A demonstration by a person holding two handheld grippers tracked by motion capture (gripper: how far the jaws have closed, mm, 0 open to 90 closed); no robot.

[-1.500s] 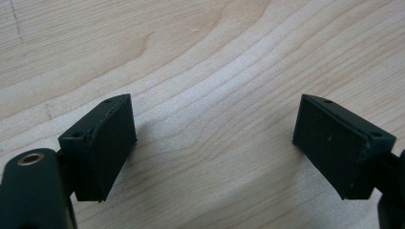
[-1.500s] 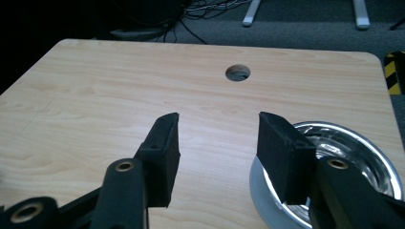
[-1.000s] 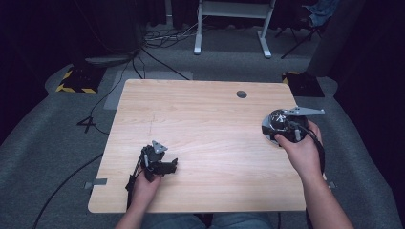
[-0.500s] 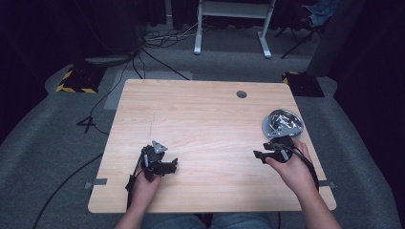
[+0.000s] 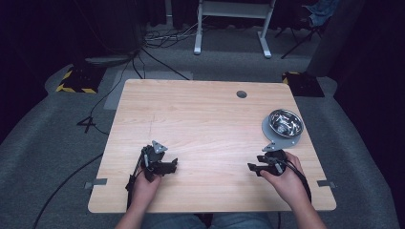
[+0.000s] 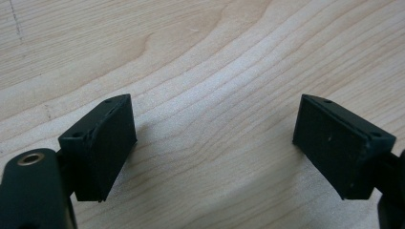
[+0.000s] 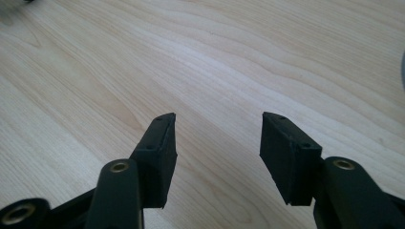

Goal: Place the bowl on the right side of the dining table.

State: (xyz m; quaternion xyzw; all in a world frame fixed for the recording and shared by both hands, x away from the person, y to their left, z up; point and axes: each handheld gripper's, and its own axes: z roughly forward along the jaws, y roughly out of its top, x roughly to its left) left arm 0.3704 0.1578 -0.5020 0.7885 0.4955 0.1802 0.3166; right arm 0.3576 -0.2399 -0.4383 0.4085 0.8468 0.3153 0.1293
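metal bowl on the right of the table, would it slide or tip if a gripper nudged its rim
The metal bowl looks thin and shiny, so probably light and slippery. It sits on a flat grey plate, so a side nudge would likely slide it. Its rounded sides suggest that pressing down on the rim might rock it.

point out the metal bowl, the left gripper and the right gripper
bowl (image 5: 285, 123), high view, on its shiny inside
left gripper (image 5: 173, 165), high view, between its jaw tips
right gripper (image 5: 253, 168), high view, between its jaw tips
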